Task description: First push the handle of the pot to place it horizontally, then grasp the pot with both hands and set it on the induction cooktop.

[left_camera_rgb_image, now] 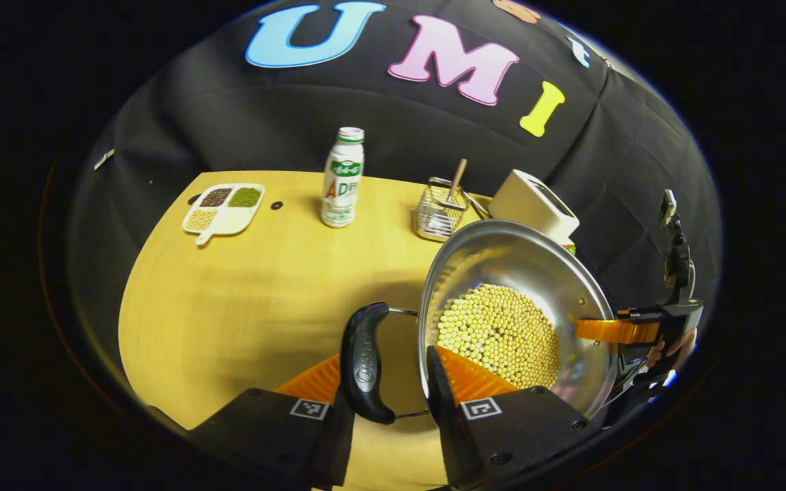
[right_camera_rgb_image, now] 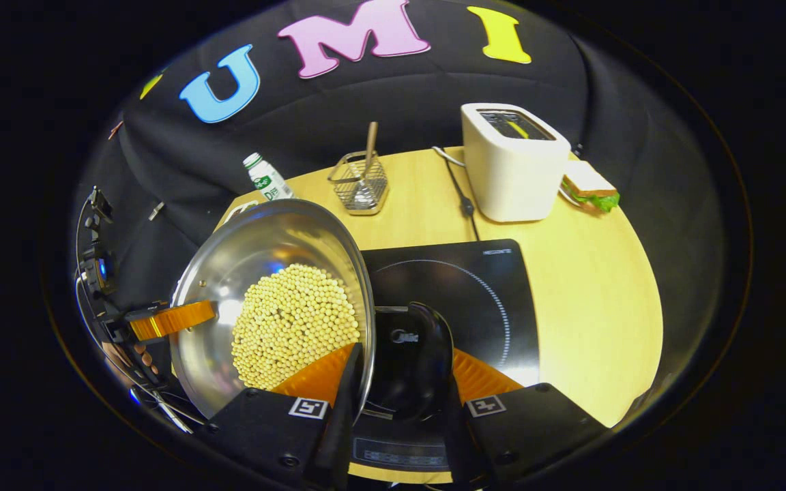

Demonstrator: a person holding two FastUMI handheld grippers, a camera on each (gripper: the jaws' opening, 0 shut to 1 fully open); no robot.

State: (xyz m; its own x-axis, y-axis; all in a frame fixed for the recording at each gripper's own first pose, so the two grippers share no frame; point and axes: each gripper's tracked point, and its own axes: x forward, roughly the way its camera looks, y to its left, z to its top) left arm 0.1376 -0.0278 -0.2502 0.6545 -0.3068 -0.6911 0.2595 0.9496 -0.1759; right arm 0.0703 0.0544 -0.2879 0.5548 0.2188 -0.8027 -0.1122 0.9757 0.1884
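A steel pot (left_camera_rgb_image: 522, 266) holding pale yellow beans (left_camera_rgb_image: 499, 334) hangs between both grippers. My left gripper (left_camera_rgb_image: 379, 358) is shut on the pot's black side handle (left_camera_rgb_image: 364, 361), one finger outside the handle and the other just inside the rim. My right gripper (right_camera_rgb_image: 406, 351) is shut on the opposite black handle (right_camera_rgb_image: 412, 361) in the same way. Each view shows the other gripper across the pot: the right gripper (left_camera_rgb_image: 632, 331), the left gripper (right_camera_rgb_image: 168, 319). The black induction cooktop (right_camera_rgb_image: 475, 286) lies beneath and beyond the right handle; the pot (right_camera_rgb_image: 277, 252) sits level at its left edge.
On the round wooden table (right_camera_rgb_image: 598, 300) stand a white toaster (right_camera_rgb_image: 512, 160) with its cord, a sandwich (right_camera_rgb_image: 587, 184), a wire basket (right_camera_rgb_image: 360, 181) with a utensil, a drink bottle (left_camera_rgb_image: 342, 179) and a divided dish of beans (left_camera_rgb_image: 224, 208).
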